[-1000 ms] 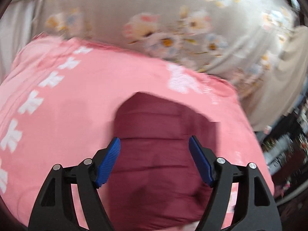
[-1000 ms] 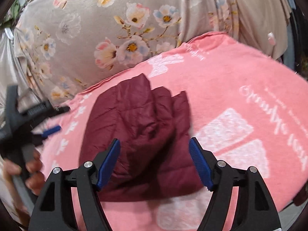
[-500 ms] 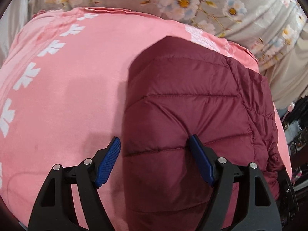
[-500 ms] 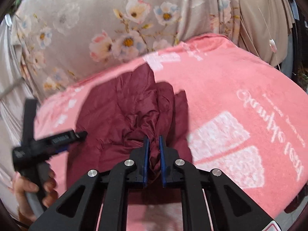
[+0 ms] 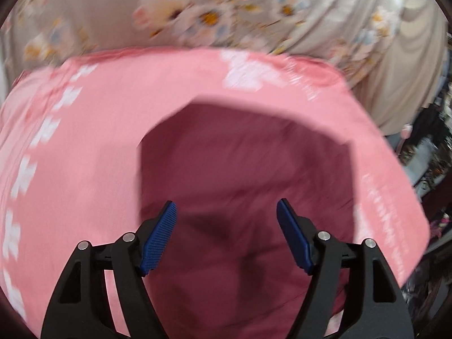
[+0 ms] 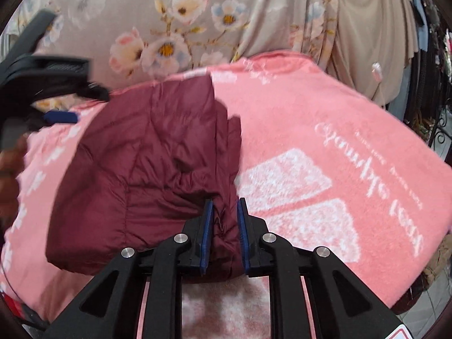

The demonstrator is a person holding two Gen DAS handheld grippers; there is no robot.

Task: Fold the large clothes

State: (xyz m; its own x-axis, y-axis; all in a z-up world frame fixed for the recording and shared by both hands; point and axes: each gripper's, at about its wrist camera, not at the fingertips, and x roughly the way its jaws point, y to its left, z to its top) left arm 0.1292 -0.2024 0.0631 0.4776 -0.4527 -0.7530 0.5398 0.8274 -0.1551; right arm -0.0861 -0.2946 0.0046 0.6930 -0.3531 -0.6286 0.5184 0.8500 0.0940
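Your right gripper [image 6: 223, 212] is clamped on a bunched fold of the dark maroon quilted puffer jacket [image 6: 147, 169] at its near right edge. Fabric fills the gap between the blue pads, which have just eased slightly apart yet press on the cloth from both sides.

The jacket lies in a rumpled, partly folded heap on the pink fleece blanket with white lettering and block patterns [image 6: 325, 147], which covers the bench. The jacket takes up the left half of the right wrist view. Bare blanket runs off to its right.

Your left gripper [image 5: 226, 220] hangs released above the jacket [image 5: 245, 175], jaws wide, nothing between the pads. That view is badly smeared, so quilting and folds cannot be read there. The pink blanket [image 5: 84, 155] rings the maroon cloth on three sides.

From the right wrist view, the left gripper [image 6: 60, 117] shows as a black frame with a blue pad at the far left, over the blanket's edge beside the jacket, with your hand [image 6: 10, 175] gripping it lower down, blurred.

Behind the bench hangs a grey curtain printed with pale flowers [image 6: 180, 36], and next to it a plain beige drape [image 6: 373, 36]. Dark clutter at the far right is too small to identify.
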